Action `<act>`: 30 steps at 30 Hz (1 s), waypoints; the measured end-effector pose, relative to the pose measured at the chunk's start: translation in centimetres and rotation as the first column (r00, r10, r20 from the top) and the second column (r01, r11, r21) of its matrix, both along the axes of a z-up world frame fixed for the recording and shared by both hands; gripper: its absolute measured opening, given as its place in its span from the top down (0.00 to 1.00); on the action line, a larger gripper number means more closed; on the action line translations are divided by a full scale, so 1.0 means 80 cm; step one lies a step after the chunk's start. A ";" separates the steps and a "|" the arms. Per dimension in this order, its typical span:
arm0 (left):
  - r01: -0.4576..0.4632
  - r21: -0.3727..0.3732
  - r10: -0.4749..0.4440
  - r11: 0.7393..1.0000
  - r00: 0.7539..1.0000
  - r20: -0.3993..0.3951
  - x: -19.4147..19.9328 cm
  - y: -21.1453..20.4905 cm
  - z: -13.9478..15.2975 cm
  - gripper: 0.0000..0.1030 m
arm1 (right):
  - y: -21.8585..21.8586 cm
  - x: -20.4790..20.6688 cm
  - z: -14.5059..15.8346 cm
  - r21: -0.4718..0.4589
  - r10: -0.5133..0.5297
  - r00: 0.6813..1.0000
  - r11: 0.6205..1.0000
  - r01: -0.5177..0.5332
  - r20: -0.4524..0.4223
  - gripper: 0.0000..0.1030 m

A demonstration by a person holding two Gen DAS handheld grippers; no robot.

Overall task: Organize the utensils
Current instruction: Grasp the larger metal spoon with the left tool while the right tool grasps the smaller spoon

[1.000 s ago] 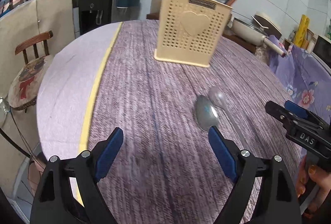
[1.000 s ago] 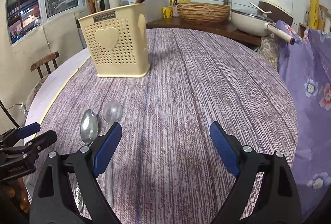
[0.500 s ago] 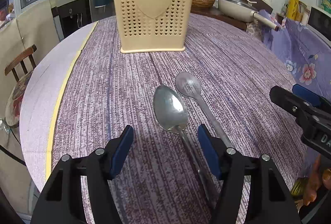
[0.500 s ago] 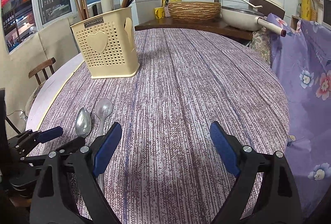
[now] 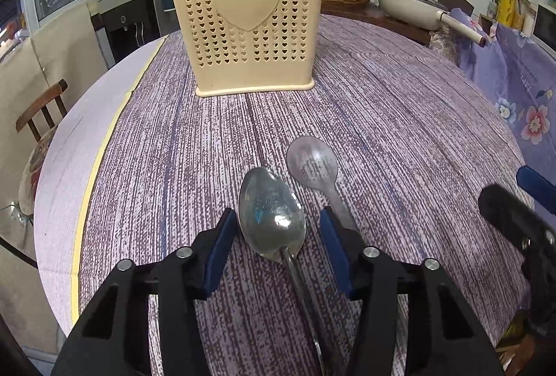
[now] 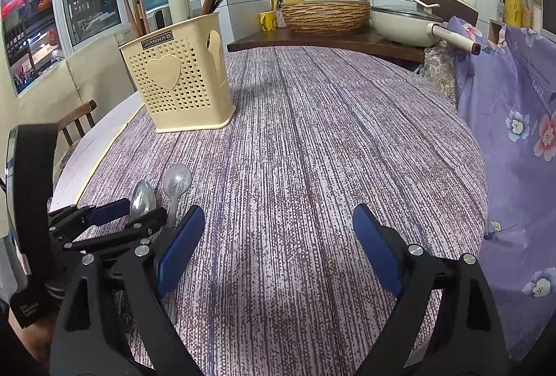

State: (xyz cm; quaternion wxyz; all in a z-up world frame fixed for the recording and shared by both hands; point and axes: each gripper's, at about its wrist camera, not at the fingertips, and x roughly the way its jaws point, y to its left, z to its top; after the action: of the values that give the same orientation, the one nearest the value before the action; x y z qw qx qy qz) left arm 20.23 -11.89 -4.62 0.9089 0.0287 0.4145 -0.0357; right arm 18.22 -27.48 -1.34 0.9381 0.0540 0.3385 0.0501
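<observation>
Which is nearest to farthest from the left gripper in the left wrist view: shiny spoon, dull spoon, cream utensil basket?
1. Shiny spoon: between the closing jaws of the left gripper.
2. Dull spoon: just right, bowl slightly ahead.
3. Cream utensil basket: upright, far across the table.

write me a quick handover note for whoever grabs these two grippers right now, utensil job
Left gripper: jaws closing around the shiny metal spoon, pads either side of its bowl, not yet pressing on it.
Right gripper: open, empty, over bare tablecloth.
Things: both spoons lie side by side on the cloth, bowls toward the cream utensil holder; the duller spoon is just right of the shiny one. The holder stands upright at the far side with chopsticks and a few handles already in it.
Done: nothing from this pair put away.
Left: finish the grip, carry the shiny spoon to the holder, then the duller spoon.
</observation>
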 end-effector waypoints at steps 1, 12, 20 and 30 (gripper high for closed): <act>-0.002 0.000 0.002 1.000 1.000 0.001 0.002 -0.001 0.000 0.57 | 0.000 0.000 -0.001 -0.003 0.001 1.000 1.000 -0.001 -0.002 0.16; -0.018 -0.081 0.019 0.997 1.000 0.009 0.004 0.024 0.008 0.63 | 0.013 0.008 -0.008 -0.005 0.032 0.999 0.999 -0.032 -0.037 0.16; -0.101 -0.171 0.110 0.980 0.993 0.043 -0.008 0.091 0.026 0.63 | 0.069 0.037 -0.019 -0.011 0.178 0.976 0.983 -0.181 -0.122 0.16; -0.117 -0.204 0.143 0.972 0.982 0.121 -0.026 0.125 0.055 0.63 | 0.139 0.082 -0.032 -0.121 0.234 0.949 0.957 -0.263 -0.210 0.27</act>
State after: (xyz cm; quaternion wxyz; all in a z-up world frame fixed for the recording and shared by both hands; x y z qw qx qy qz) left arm 18.18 -1.90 -0.25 0.9337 -0.0857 0.3474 -0.0146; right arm 24.78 -16.39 -3.93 0.8882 -0.0539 0.4351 0.1375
